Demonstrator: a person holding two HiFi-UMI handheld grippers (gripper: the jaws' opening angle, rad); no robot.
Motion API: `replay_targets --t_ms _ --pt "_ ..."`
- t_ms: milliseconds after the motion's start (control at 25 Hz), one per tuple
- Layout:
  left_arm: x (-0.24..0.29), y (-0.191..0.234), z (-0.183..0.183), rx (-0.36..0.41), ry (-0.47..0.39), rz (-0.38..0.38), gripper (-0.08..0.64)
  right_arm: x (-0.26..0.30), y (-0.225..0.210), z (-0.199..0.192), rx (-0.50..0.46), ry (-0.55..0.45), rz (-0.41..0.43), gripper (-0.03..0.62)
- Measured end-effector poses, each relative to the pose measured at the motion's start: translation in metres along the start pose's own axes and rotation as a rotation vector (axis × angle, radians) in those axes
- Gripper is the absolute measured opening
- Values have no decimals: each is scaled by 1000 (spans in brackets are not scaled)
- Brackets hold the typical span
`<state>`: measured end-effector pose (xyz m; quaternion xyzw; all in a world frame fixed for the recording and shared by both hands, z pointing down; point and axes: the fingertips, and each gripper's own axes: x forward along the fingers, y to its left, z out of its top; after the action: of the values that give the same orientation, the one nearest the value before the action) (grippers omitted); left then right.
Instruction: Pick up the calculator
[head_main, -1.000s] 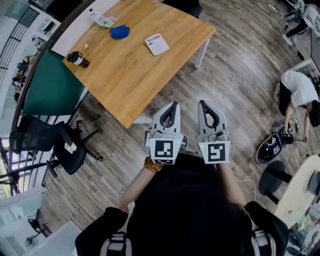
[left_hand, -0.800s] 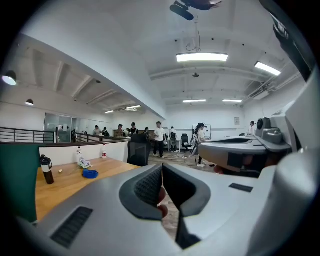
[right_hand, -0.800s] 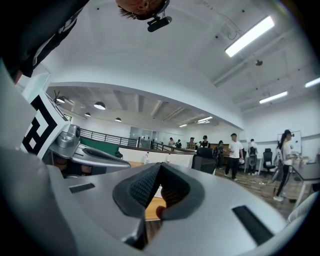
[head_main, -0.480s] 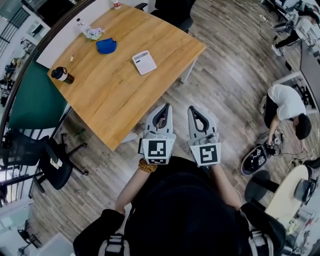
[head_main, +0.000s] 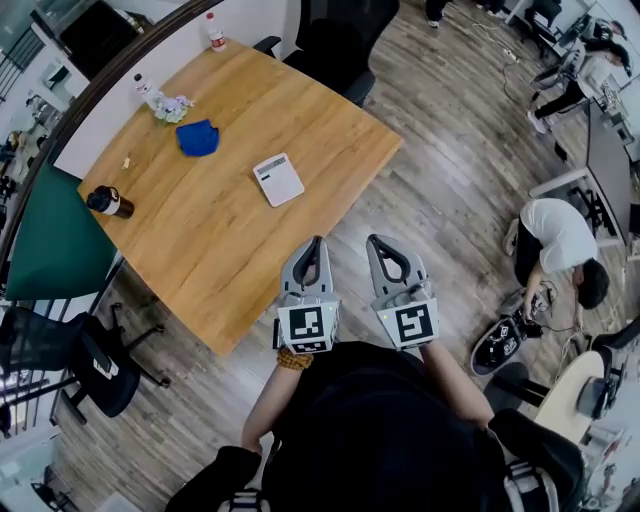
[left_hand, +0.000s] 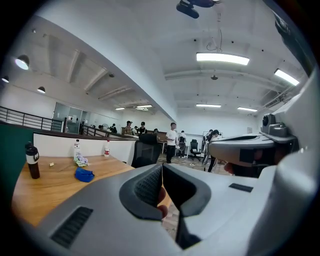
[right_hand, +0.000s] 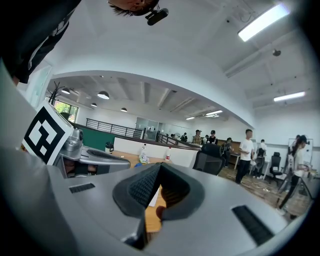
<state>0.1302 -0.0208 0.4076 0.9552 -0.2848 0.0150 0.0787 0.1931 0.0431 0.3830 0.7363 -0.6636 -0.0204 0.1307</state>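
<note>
Calculator: flat white calculator (head_main: 278, 180) lies untouched near the middle of the light wooden table (head_main: 215, 275).
Grippers: grey left gripper (head_main: 315, 243) and right gripper (head_main: 372, 241) both closed, empty, near the table's edge and well apart from the calculator.
Remaining: everything, in my judgement: reach, open, grasp, lift.

The desk (head_main: 200, 260) is showing smooth, matt wood grain; the floor (head_main: 450, 170) is looking like duller, streaked planks. The calculator (head_main: 278, 180) is looking like pale plastic, the blue cloth (head_main: 198, 138) soft and crumpled. The left tongs (head_main: 316, 241) and right tongs (head_main: 375, 240) are showing matt grey plastic with dark ribbed pads (left_hand: 147, 185).
</note>
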Motion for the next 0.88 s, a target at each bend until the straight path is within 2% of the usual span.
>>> replay_targets --t_ms 320,520,720,880 --pt "37 79 1 -26 -29 145 25 79 4 11 -61 9 125 6" --pt "54 115 -3 -52 -38 199 25 113 2 15 -94 29 164 6" --pt "50 126 12 -22 -80 239 25 132 1 17 -110 33 204 6" --pt "39 126 6 -12 -60 272 25 144 3 18 -138 17 271 7"
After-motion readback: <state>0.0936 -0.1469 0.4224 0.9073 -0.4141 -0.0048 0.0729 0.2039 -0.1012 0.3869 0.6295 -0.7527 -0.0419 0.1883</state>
